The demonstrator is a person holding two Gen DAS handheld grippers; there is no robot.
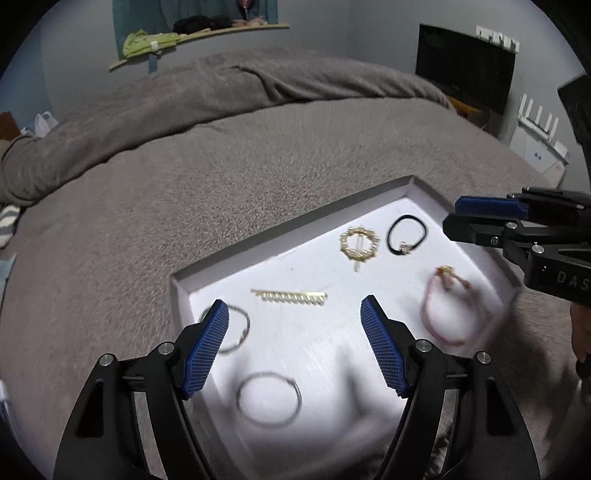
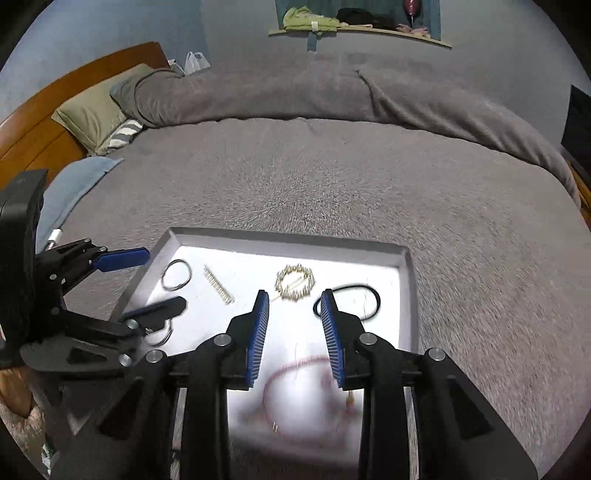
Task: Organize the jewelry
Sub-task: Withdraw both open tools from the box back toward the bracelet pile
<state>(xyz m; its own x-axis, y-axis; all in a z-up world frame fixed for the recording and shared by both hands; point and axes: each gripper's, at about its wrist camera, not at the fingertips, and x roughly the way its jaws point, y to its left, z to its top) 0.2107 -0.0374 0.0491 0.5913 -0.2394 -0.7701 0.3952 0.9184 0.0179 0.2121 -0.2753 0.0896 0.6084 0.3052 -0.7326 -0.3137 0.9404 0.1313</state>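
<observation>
A white tray point(image 1: 184, 291) point(image 2: 406, 280) lies on the grey bed. It holds a gold pearl ring clip point(image 1: 357, 244) point(image 2: 295, 282), a black hair tie point(image 1: 406, 235) point(image 2: 351, 299), a gold bar clip point(image 1: 290, 296) point(image 2: 218, 284), a pink bracelet point(image 1: 448, 310) point(image 2: 295, 369) and two silver rings point(image 1: 269, 399) point(image 2: 176, 275). My left gripper point(image 1: 293, 314) point(image 2: 147, 282) hovers open over the tray's left part with nothing between its fingers; one finger hides part of a ring. My right gripper point(image 2: 294, 299) point(image 1: 452, 216) stands open a little above the blurred pink bracelet, not pressing on it.
The grey blanket point(image 2: 332, 177) spreads all around the tray, bunched into a ridge at the back. Pillows point(image 2: 92, 110) and a wooden headboard point(image 2: 55, 92) lie far left. A dark screen point(image 1: 465, 66) stands at the back right, and a shelf with clothes point(image 2: 314, 22) hangs on the wall.
</observation>
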